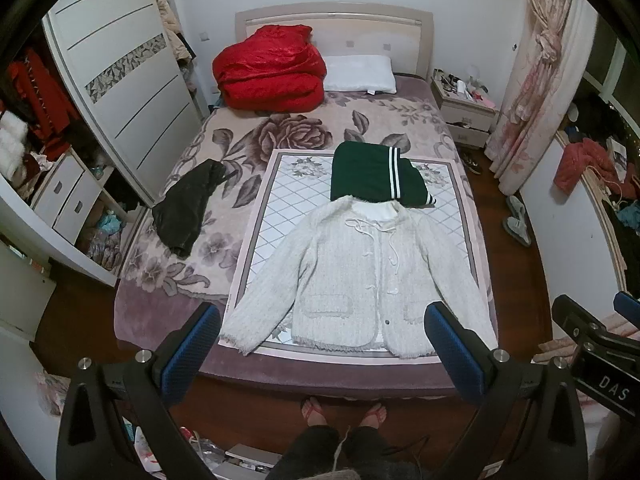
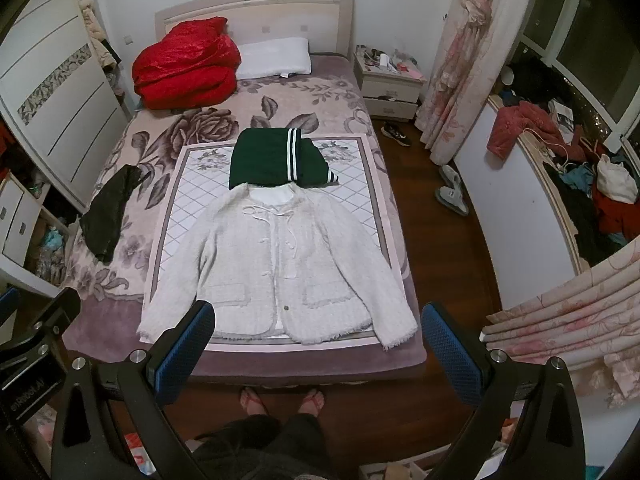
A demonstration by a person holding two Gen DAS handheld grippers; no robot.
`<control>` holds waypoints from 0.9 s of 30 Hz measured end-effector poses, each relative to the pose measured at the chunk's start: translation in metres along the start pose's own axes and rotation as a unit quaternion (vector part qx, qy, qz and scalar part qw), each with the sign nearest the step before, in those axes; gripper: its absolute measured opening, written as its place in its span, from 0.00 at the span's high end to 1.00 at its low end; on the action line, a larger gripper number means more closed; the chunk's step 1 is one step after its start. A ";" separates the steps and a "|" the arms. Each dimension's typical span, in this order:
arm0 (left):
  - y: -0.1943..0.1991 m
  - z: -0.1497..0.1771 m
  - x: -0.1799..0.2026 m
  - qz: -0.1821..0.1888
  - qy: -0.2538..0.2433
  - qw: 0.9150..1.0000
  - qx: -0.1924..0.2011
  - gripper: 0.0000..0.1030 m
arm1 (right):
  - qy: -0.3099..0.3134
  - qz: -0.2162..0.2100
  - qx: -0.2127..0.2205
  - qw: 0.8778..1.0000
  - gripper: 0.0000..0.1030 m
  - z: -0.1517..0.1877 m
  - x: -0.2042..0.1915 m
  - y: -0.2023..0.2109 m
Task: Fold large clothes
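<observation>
A white fuzzy jacket (image 1: 352, 276) (image 2: 280, 268) lies spread flat, front up, sleeves out, on a quilted mat (image 1: 288, 208) (image 2: 192, 208) at the foot of the bed. A folded dark green garment with white stripes (image 1: 372, 176) (image 2: 272, 160) sits just beyond its collar. A black garment (image 1: 188, 204) (image 2: 108, 212) lies crumpled to the left. My left gripper (image 1: 322, 320) hangs high over the jacket's hem, open and empty. My right gripper (image 2: 318, 320) hovers above the same hem, open and empty too.
A red quilt (image 1: 268, 68) and a white pillow (image 1: 358, 74) lie at the headboard. A wardrobe (image 1: 116, 80) stands left, a nightstand (image 1: 464, 104) and curtain (image 1: 532, 80) right. The person's feet in sandals (image 1: 344, 410) stand at the bed's foot; shoes (image 2: 452, 192) lie on the floor.
</observation>
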State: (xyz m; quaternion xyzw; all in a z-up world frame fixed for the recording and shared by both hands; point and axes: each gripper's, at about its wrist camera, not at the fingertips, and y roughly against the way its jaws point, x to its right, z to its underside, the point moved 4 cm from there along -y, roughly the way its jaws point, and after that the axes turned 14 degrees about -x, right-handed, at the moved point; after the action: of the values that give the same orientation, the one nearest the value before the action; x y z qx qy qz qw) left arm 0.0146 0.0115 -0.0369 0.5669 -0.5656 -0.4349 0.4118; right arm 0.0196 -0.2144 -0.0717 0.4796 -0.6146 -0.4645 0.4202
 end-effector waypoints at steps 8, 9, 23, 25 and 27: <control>0.007 0.003 -0.001 0.001 0.003 1.000 0.003 0.00 | -0.001 0.002 0.002 1.000 0.00 -0.003 -0.001 0.003; 0.007 0.003 -0.001 0.001 0.004 1.000 0.004 0.00 | -0.001 0.001 0.002 1.000 0.00 -0.004 -0.001 0.006; 0.013 0.001 0.004 0.005 0.004 1.000 0.003 0.00 | -0.002 0.002 0.004 1.000 0.00 -0.011 0.001 0.014; 0.013 0.001 0.004 0.005 0.004 1.000 0.003 0.00 | -0.002 0.001 0.005 1.000 0.00 -0.009 0.001 0.012; 0.013 0.001 0.004 0.004 0.003 1.000 0.004 0.00 | -0.002 0.001 0.005 1.000 0.00 -0.008 0.001 0.013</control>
State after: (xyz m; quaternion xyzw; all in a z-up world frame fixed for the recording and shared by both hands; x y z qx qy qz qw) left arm 0.0102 0.0077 -0.0249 0.5674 -0.5682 -0.4292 0.4136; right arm 0.0249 -0.2153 -0.0577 0.4802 -0.6183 -0.4614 0.4174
